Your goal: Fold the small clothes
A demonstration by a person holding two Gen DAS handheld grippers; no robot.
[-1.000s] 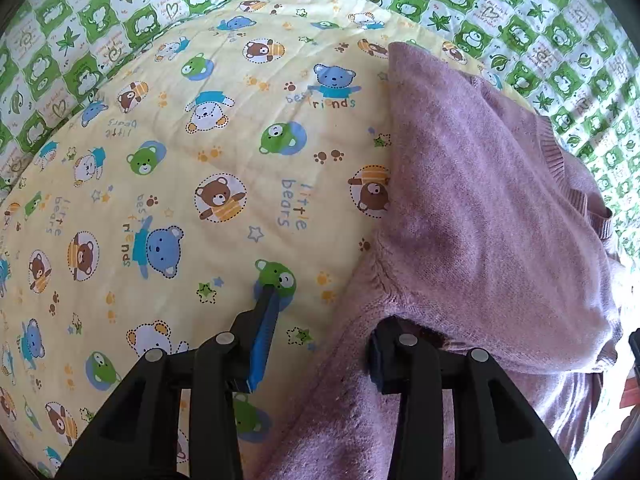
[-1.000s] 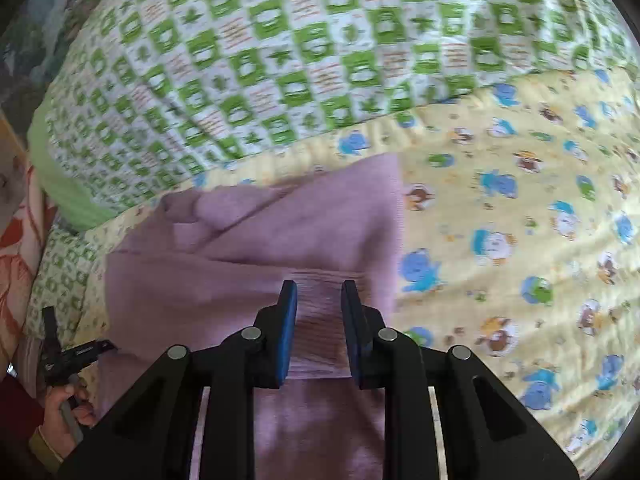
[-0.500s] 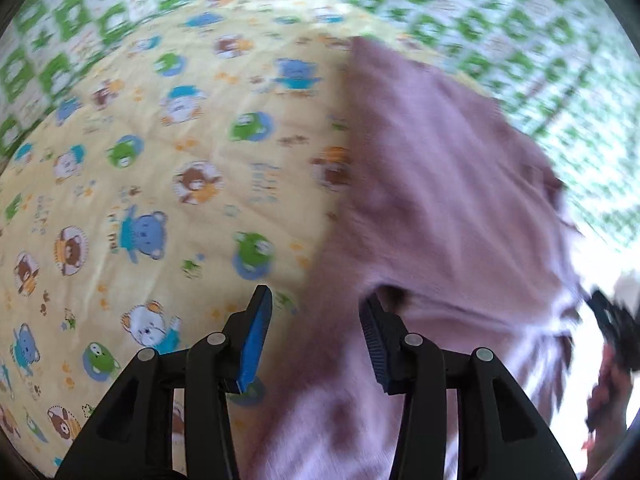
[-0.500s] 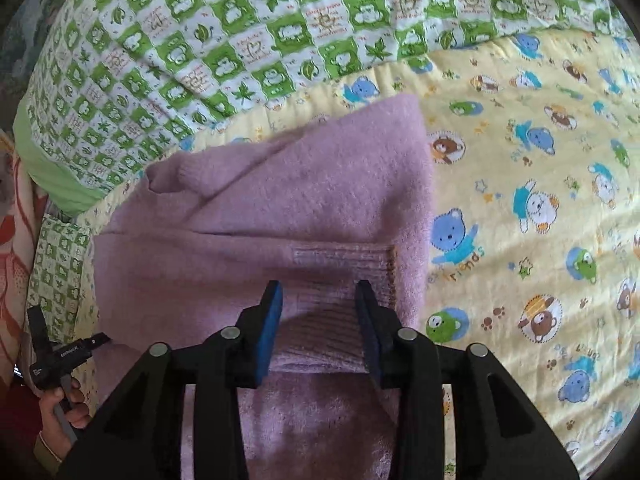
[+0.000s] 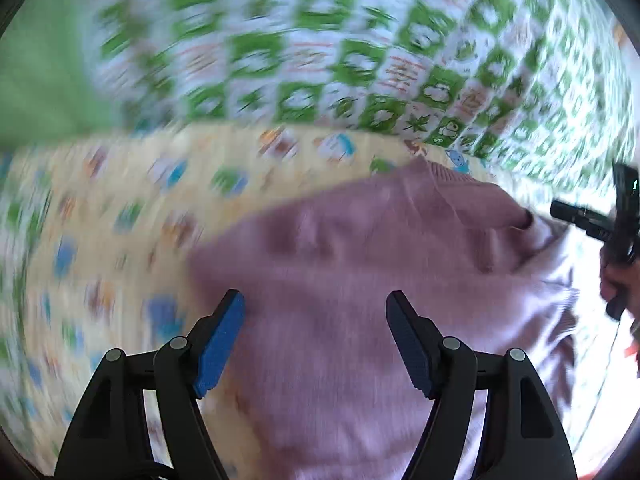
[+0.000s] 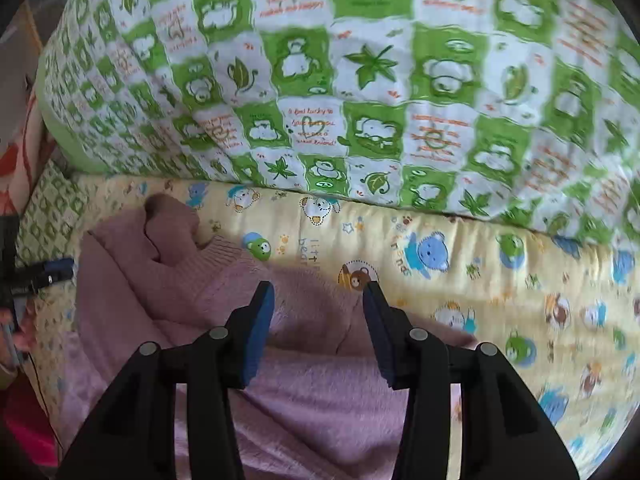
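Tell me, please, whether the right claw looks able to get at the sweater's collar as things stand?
Probably yes: the right claw is open above the sweater, and its collar lies uncovered just ahead, with nothing between.

Item 1, yellow bear-print sheet (image 6: 472,248): I read "little bears", partly cut off, printed sideways just left of the brown bear medallion beside the blue bear (image 6: 430,254); curved lettering left of the blue bear ends in "...ends", the rest unclear to me.

Item 2, green-checked quilt (image 6: 360,80), above the sheet: orange script in its white squares; I make out "lucky" in the heart square above the sheet's edge, the other words too small or blurred.

Left wrist view: too blurred, nothing legible.
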